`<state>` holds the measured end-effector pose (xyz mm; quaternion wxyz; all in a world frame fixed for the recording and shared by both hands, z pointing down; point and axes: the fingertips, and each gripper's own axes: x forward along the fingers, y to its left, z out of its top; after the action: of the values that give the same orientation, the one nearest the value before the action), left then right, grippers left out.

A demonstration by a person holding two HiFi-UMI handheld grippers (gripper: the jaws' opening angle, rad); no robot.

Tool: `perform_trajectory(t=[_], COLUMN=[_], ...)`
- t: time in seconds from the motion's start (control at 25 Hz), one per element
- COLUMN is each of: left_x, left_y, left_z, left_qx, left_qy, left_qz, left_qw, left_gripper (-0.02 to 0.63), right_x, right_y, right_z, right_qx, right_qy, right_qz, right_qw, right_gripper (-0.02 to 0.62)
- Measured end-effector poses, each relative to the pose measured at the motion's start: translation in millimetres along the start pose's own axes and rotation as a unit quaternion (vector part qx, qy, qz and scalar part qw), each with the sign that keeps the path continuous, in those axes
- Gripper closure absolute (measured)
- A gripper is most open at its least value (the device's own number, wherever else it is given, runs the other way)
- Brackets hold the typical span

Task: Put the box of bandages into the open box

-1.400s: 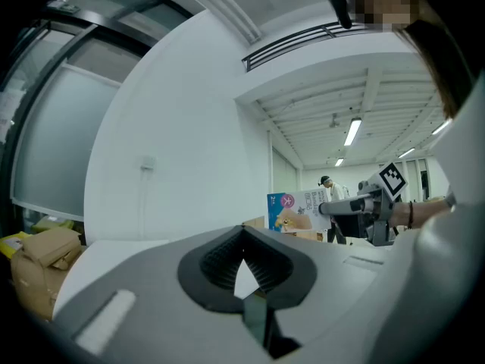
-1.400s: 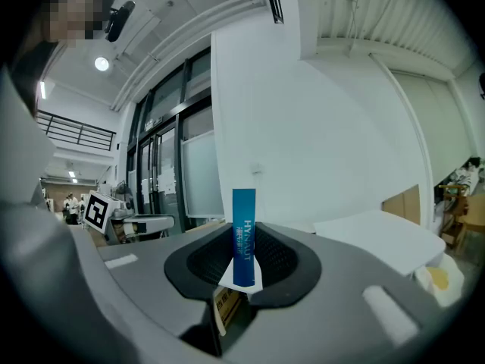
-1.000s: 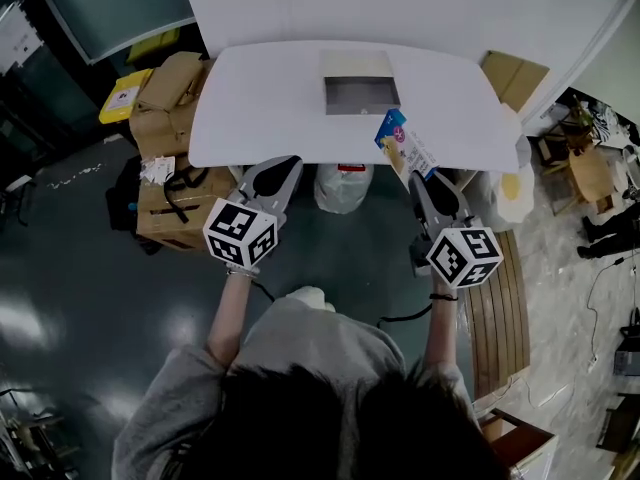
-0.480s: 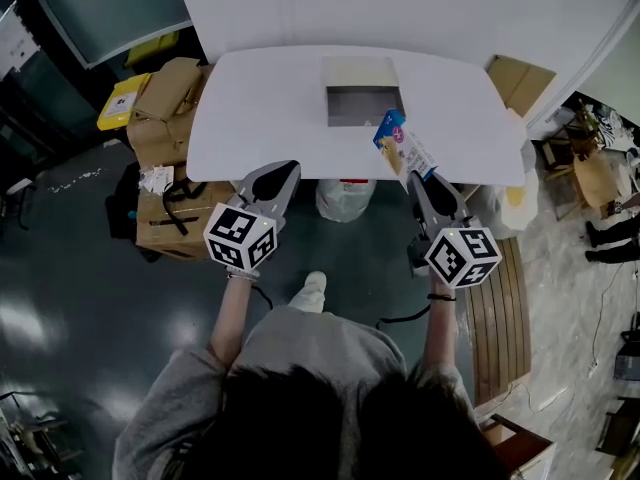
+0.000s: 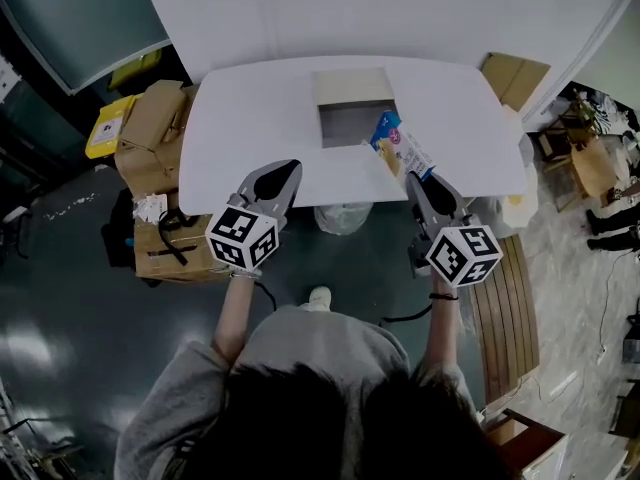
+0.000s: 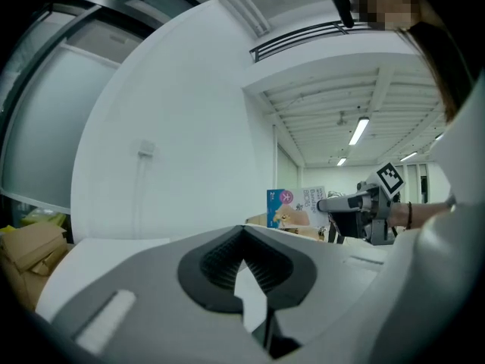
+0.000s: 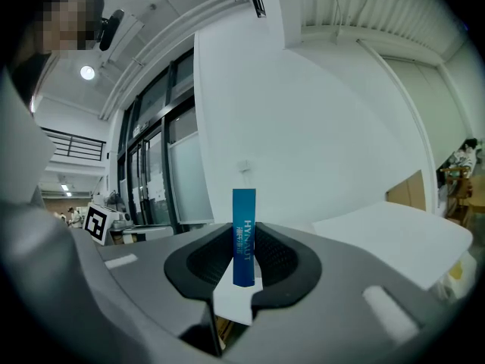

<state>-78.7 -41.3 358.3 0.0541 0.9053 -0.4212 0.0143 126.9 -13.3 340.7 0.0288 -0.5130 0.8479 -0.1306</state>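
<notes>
Blue bandage box (image 7: 243, 233), in right gripper (image 5: 420, 183), likely beside open box (image 5: 352, 86)

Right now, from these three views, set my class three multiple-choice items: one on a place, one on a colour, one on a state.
1. Where is the open box? A on the floor; B on the white table; C on a chair.
2. What colour is the narrow side of the box of bandages seen in the right gripper view? A blue; B red; C green.
3. What is the right gripper doing? A standing open, empty; B shut on nothing; C clamped on the box of bandages.

Answers: B, it sits on the tabletop; A, a blue strip shows; C, the pads press on its sides.
</notes>
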Motion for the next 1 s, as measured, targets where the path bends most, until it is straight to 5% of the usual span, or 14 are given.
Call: perform_trajectory(t=[1.0], left_x=[56], left_y=[45], left_z=[-10], left_qx=[-0.016], left_qy=[0.008], left_qz=[-0.033], left_qw=[0.9993], left_gripper=[0.612], right_x=[66], right_y=[-25], right_z=[-4], right_qx=[0.020], right_qy=[0.010], right_qz=[-0.018], right_qw=[1.000], right_gripper=[0.500])
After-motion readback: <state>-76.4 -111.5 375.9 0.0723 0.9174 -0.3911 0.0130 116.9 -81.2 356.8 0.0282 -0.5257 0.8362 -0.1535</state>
